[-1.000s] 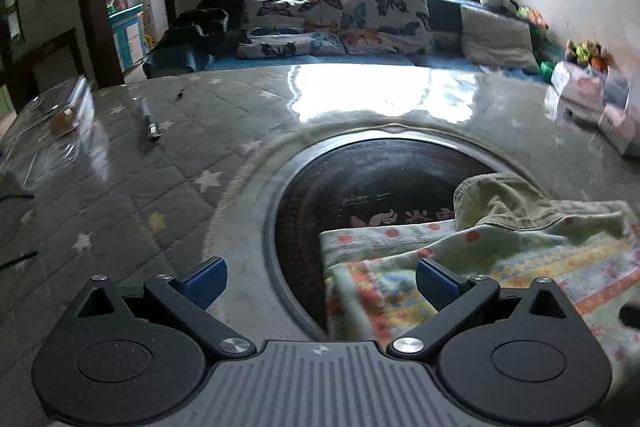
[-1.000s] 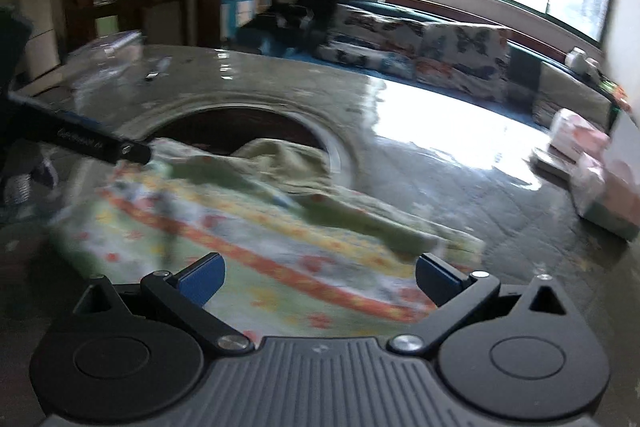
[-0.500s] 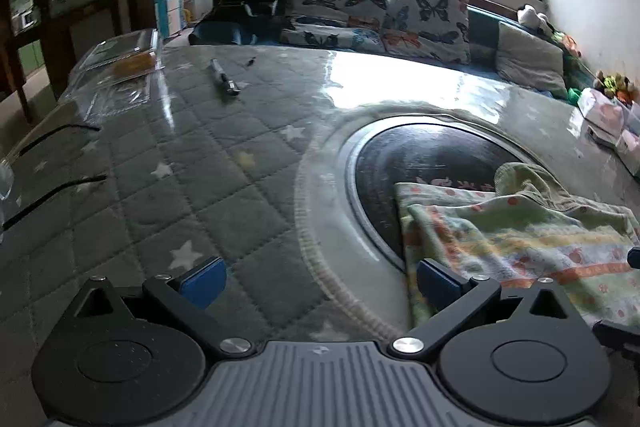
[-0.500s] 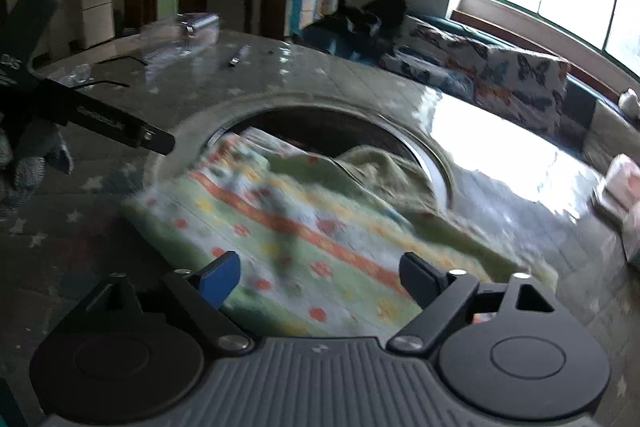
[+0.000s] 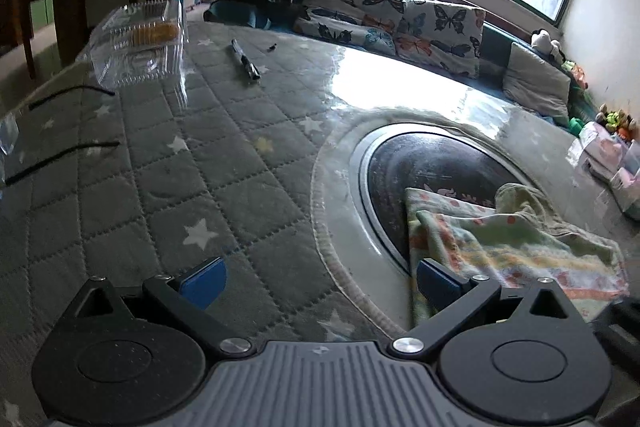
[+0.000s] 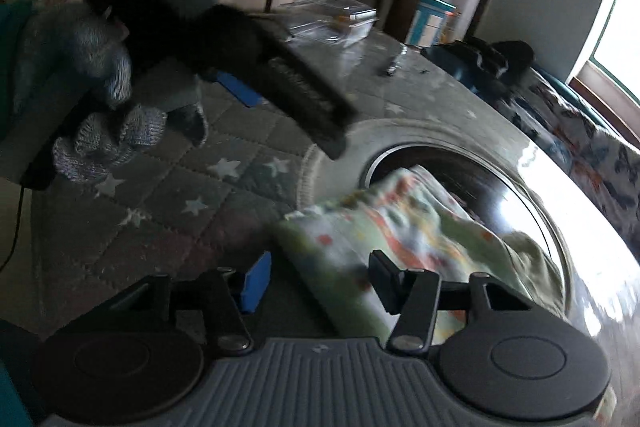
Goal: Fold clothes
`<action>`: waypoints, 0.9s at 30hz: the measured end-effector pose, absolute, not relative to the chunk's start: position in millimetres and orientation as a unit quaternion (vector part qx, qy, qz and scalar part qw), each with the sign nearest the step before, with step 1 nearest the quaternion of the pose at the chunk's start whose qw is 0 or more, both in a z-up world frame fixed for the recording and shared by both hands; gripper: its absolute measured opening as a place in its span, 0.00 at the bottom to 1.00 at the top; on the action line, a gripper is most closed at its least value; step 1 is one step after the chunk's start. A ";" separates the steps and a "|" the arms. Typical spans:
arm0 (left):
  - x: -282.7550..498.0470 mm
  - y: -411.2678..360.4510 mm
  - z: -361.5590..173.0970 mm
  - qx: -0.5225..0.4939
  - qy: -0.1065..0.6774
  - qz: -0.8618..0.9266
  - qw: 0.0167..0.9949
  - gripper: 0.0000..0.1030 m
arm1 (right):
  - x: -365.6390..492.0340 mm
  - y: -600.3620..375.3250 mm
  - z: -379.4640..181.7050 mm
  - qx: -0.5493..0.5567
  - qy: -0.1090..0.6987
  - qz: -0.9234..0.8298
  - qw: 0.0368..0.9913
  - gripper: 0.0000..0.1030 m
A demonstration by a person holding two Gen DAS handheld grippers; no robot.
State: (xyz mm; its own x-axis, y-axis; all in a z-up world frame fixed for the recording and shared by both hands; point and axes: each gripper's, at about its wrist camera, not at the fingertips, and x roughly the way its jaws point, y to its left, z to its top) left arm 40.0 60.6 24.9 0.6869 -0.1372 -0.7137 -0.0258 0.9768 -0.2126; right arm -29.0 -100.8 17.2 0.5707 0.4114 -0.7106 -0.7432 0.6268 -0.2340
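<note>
The left tool (image 5: pixel 318 285) is wide open and holds nothing; it hangs over the quilted surface (image 5: pixel 168 183). The cloth (image 5: pixel 508 243) lies folded at the lower right of the left view, partly over the dark round plate (image 5: pixel 432 163), and the right fingertip (image 5: pixel 434 281) is at its edge. The right tool (image 6: pixel 320 281) is also open, with the cloth (image 6: pixel 384 223) between its fingers, not gripped. A clear box (image 5: pixel 140 43) stands at the upper left.

Left claw (image 5: pixel 320 281) farther from garment (image 5: pixel 508 239).
</note>
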 end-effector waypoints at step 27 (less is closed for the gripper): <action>56.6 27.8 15.2 -0.302 0.452 -0.105 0.833 0.56 | -32.8 -155.3 47.6 -0.111 0.308 0.353 0.876 0.13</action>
